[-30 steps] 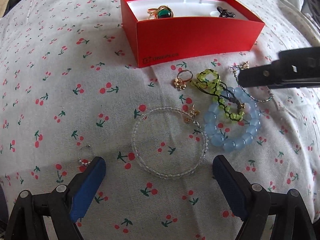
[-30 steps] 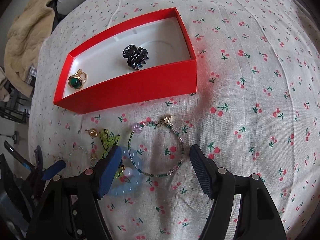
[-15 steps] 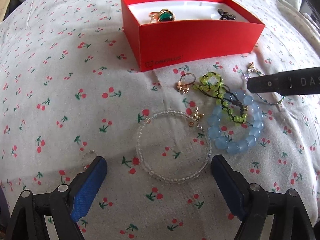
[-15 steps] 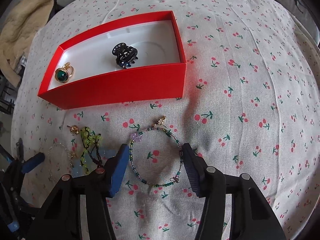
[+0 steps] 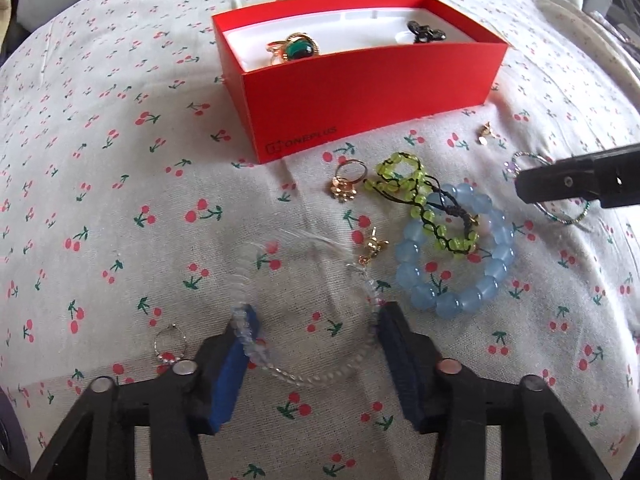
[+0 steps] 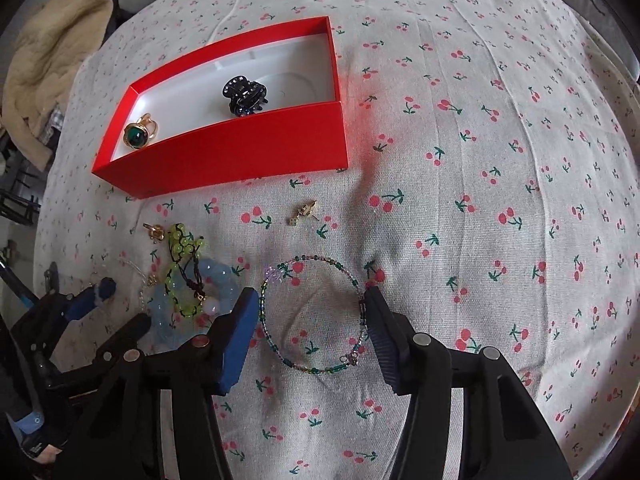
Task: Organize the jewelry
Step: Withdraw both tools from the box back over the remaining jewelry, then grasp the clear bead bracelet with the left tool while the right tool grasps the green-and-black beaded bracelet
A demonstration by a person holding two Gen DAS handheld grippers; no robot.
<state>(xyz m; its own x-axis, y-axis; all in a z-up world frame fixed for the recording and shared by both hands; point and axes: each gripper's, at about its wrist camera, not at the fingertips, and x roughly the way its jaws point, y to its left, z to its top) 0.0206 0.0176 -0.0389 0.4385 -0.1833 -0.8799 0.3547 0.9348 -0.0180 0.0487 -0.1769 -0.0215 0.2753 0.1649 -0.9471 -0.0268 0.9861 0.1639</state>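
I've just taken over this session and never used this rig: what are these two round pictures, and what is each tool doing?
No robot here: a person holds a two-finger tool in each hand, and a fisheye camera on each looks along its fingers.

In the left wrist view, the left tool is open, its fingers closing around a clear bead bracelet on the cherry-print cloth.

In the right wrist view, the right tool is open, straddling a thin green bead bracelet.

Behind stands a red box holding a green-stone ring and a black hair claw. A blue bead bracelet lies loose.
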